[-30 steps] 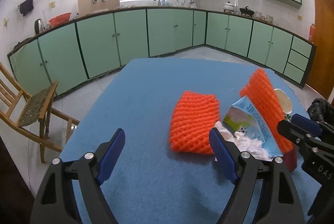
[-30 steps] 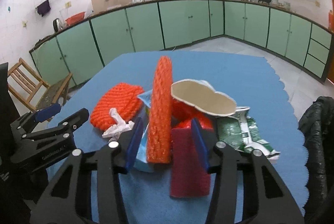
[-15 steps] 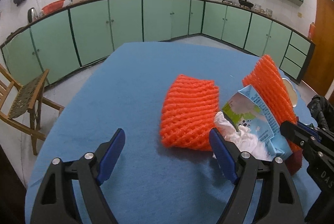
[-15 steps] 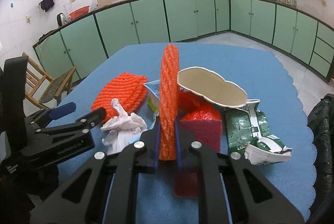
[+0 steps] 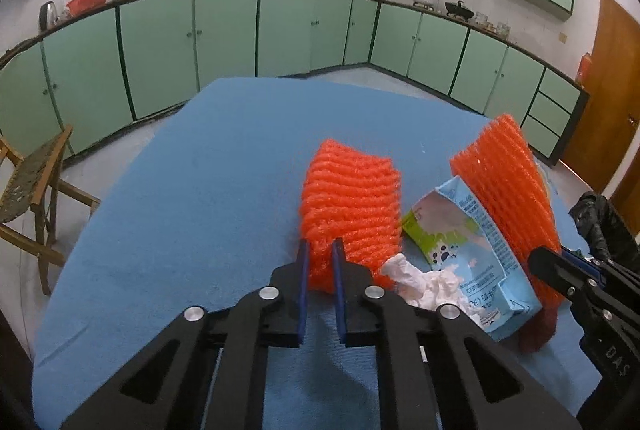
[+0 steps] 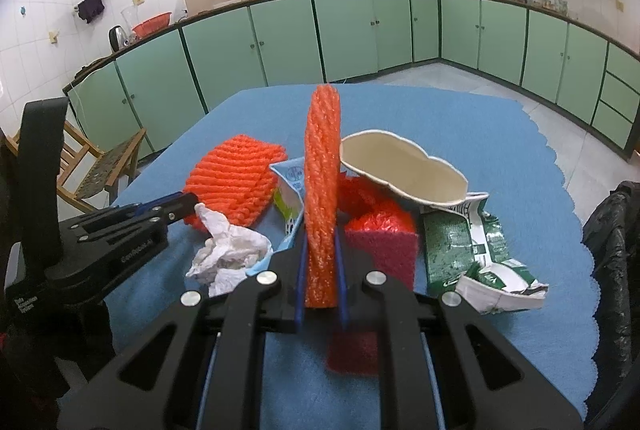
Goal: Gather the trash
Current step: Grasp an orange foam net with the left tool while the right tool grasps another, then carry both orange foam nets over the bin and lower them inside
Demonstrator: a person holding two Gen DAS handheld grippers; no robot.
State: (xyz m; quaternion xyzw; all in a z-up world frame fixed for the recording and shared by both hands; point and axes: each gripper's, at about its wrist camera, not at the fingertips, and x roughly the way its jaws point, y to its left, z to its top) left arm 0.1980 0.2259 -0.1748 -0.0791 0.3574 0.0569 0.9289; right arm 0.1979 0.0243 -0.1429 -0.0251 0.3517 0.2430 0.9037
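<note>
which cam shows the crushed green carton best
The right wrist view: the crushed green carton lies in full sight on the blue cloth, right of the right gripper. The left wrist view shows none of it.

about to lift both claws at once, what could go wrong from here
1. The left claw pinches only the near edge of the flat orange foam net; it may sag and drag the crumpled tissue lying against it.
2. The right claw holds the upright orange foam net wedged between the blue milk carton and the squashed paper cup. Lifting could topple either one.
</note>
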